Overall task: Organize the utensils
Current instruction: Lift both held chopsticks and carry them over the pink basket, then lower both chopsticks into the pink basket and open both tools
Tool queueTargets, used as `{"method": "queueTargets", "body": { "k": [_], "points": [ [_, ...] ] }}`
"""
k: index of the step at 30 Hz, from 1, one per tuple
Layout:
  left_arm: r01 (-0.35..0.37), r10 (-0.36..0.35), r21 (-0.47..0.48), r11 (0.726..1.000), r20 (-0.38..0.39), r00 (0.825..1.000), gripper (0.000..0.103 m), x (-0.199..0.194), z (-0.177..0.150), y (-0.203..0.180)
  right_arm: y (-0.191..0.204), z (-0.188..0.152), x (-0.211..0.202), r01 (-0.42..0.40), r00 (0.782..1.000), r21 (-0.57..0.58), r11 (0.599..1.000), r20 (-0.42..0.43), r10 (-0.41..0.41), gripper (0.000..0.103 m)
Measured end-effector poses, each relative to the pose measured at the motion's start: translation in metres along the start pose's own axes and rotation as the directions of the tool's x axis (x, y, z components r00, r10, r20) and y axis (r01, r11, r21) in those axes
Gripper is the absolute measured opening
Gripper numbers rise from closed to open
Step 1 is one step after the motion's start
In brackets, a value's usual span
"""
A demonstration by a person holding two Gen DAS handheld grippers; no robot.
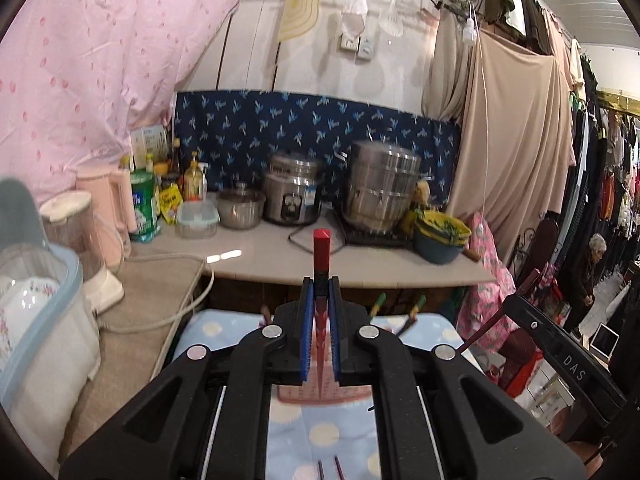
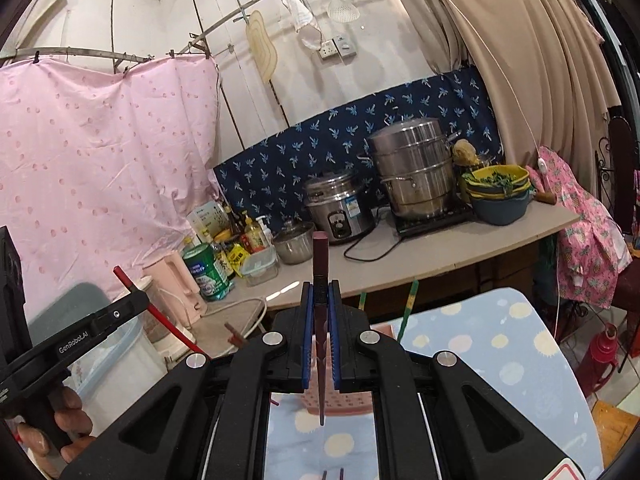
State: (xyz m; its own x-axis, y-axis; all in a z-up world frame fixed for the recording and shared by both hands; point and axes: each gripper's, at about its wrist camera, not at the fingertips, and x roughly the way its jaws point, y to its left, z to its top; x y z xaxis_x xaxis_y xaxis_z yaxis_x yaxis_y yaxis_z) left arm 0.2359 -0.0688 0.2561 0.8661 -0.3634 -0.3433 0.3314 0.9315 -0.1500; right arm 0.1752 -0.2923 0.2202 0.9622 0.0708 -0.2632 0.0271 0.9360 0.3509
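The left gripper (image 1: 321, 296) is clamped tight on a red chopstick (image 1: 321, 252), its square butt jutting toward 12 o'clock past the blue pads (image 1: 306, 320) and its thin tip trailing back toward 6 o'clock between them. The right gripper (image 2: 321, 296) pinches a maroon chopstick (image 2: 320, 256) the same way, butt up at 12 o'clock, point running down to 6 o'clock over a pink basket (image 2: 340, 402). Both sticks sit dead centre in the closed jaws, above a dotted blue cloth (image 2: 480, 344). Green-ended chopsticks (image 1: 416, 308) stand at about 1 o'clock of the left jaws. In the right view, a hand (image 2: 60, 424) at 8 o'clock grips the left tool's handle. Pots (image 1: 380, 184) line the counter (image 1: 260, 248) beyond.
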Motion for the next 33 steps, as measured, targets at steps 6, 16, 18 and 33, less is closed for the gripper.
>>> {"method": "queueTargets", "body": {
  "k": [6,16,18,33],
  "points": [
    [-0.025,0.025,-0.004,1.000,0.032,0.999,0.007,0.035,0.025,0.000,0.002,0.033,0.035,0.002,0.999,-0.001,1.000,0.053,-0.002,0.007],
    [-0.055,0.055,-0.005,0.998,-0.018,0.998,0.007,0.091,0.012,0.008,-0.015,0.028,0.094,0.052,0.999,0.005,0.999,-0.003,-0.052,0.007],
    [-0.055,0.055,-0.005,0.998,-0.035,0.998,0.007,0.098,0.005,0.009,-0.018,0.021,0.103,0.060,0.998,0.002,0.998,-0.025,-0.060,0.007],
    [-0.082,0.078,-0.026,0.996,-0.119,0.990,0.009,0.131,-0.023,0.019,-0.029,-0.016,0.135,0.093,0.987,-0.023,0.995,-0.126,-0.095,0.009]
  ]
}}
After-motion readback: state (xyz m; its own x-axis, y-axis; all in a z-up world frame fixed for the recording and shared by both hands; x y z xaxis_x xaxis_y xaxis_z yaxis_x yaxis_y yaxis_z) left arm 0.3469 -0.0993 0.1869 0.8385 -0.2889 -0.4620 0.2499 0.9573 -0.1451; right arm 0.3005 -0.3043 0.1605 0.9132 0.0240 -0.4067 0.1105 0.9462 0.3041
